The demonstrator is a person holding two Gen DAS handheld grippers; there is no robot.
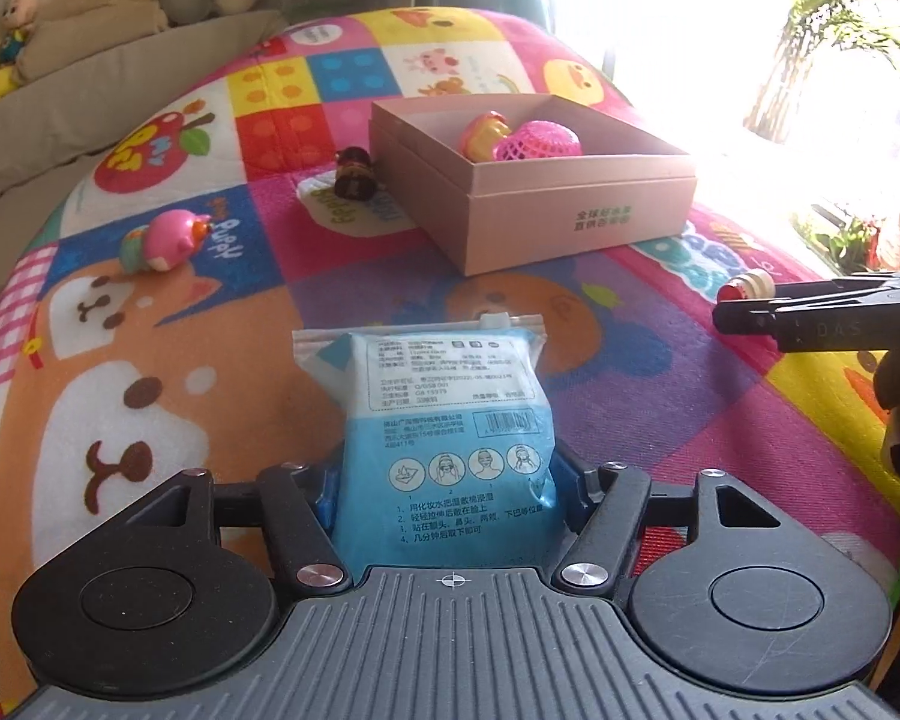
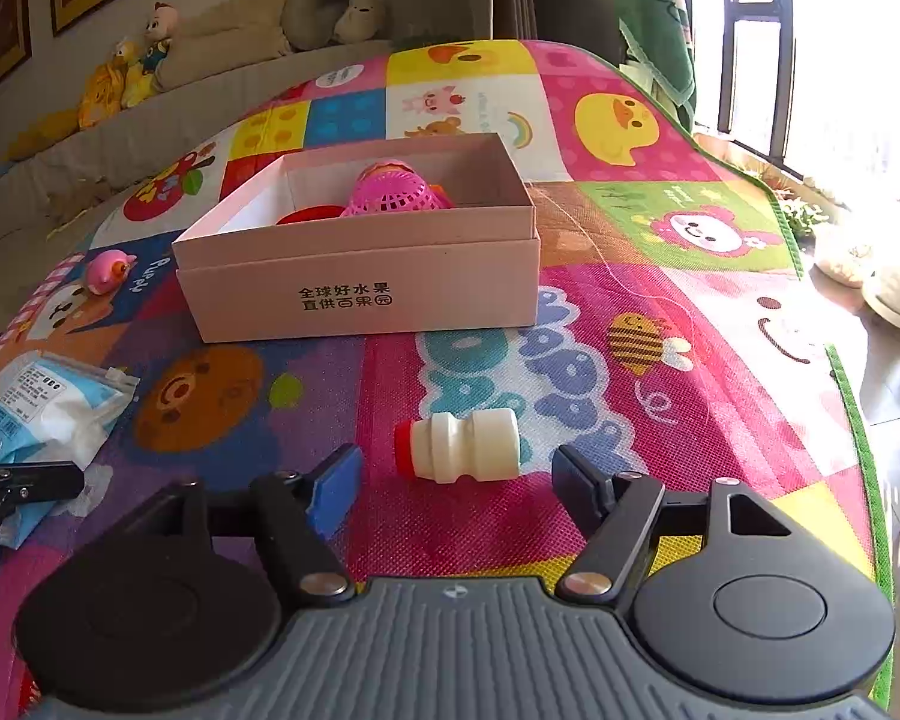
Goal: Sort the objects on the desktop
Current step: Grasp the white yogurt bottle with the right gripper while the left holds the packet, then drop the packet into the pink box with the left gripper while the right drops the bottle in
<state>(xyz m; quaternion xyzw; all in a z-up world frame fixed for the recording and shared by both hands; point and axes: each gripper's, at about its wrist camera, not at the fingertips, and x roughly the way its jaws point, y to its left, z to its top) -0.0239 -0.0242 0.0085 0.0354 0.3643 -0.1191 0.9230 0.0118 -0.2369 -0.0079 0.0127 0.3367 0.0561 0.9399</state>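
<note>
On the mat (image 2: 630, 420), left tool (image 1: 447, 480) grips blue packet (image 1: 444, 420); right tool (image 2: 456, 474) spread wide

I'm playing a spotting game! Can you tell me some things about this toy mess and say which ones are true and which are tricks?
1. The left gripper squeezes the blue and white packet. True.
2. The right gripper is clamped on the little white bottle. False: its fingers are spread apart, and the bottle lies on the play mat between them.
3. The pink mesh ball sits inside the pink box. True.
4. The pink pig toy is inside the box. False: it lies on the mat outside.
5. The box has its lid on. False: it is open on top.
</note>
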